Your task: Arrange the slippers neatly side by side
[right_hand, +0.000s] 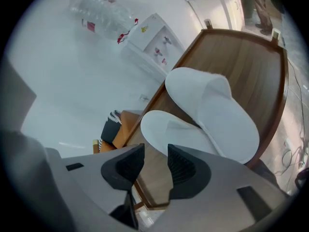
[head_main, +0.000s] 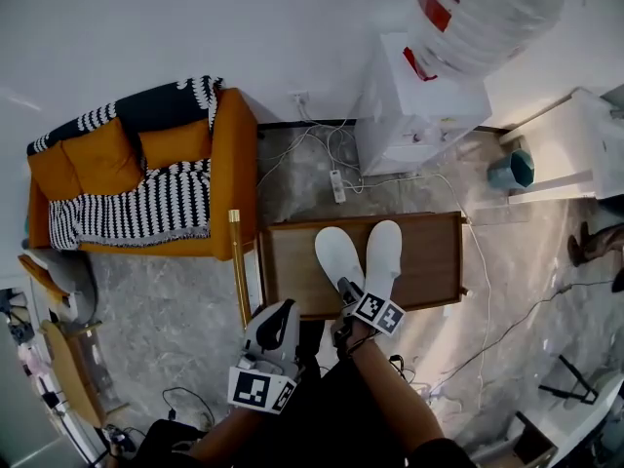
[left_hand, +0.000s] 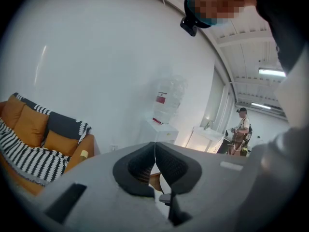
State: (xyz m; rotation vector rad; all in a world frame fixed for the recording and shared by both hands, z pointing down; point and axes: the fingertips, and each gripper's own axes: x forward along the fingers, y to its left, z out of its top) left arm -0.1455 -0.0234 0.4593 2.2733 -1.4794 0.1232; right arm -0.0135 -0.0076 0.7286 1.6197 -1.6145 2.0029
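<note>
Two white slippers lie side by side on a low wooden table (head_main: 434,252), toes pointing away from me. The left slipper (head_main: 337,256) angles slightly toward the right slipper (head_main: 383,252), and the two overlap a little in the right gripper view. My right gripper (head_main: 347,290) sits at the left slipper's heel, open, with only bare table wood between its pads. From its own camera, that gripper (right_hand: 155,161) has the nearer slipper (right_hand: 178,134) just beyond its tips and the other slipper (right_hand: 212,105) behind. My left gripper (head_main: 280,312) hangs off the table's front left corner, shut and empty (left_hand: 155,153).
An orange sofa (head_main: 146,174) with a black-and-white throw stands to the left. A white water dispenser (head_main: 419,105) is behind the table, with a power strip and cables (head_main: 337,185) on the floor. A white cabinet (head_main: 575,144) and a teal bin (head_main: 512,169) are at right.
</note>
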